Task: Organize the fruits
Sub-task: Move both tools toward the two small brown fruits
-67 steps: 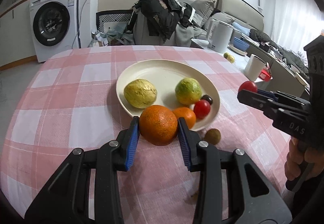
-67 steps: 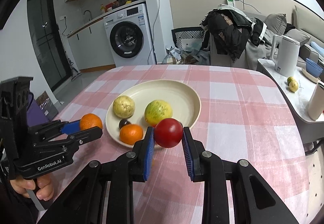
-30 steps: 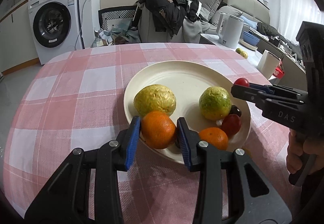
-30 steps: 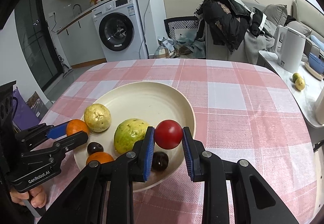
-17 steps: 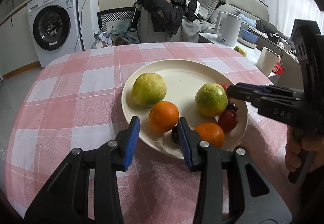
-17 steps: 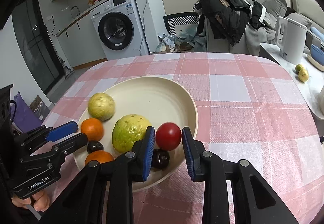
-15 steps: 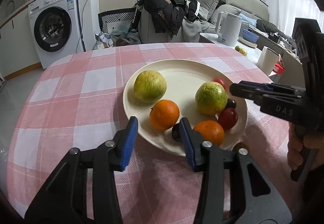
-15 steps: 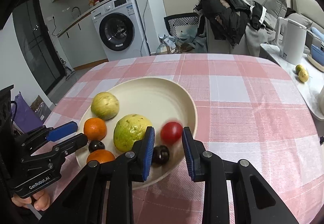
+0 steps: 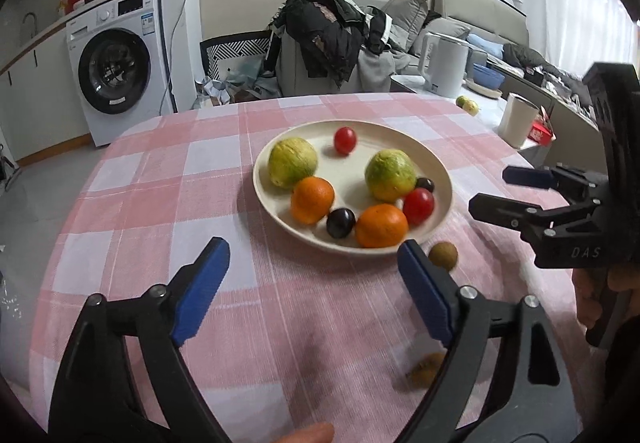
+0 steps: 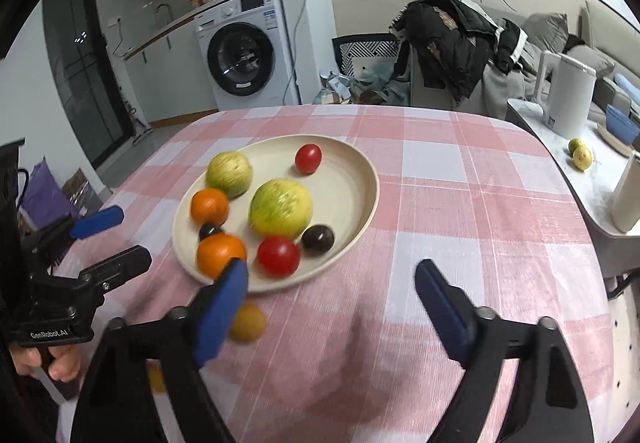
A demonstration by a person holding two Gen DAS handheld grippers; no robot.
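Both the left claw (image 9: 312, 285) and right claw (image 10: 332, 307) gape empty at frame bottom, below the fruit-filled plate (image 9: 442, 179) at centre on the worktop (image 9: 160, 179).

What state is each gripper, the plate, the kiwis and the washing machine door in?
left gripper: open, empty
right gripper: open, empty
plate: holding eight fruits
kiwi by the rim: on the tablecloth, off the plate
nearer kiwi: on the tablecloth, partly hidden
washing machine door: shut

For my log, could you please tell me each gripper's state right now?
Left gripper: open, holding nothing.
Right gripper: open, holding nothing.
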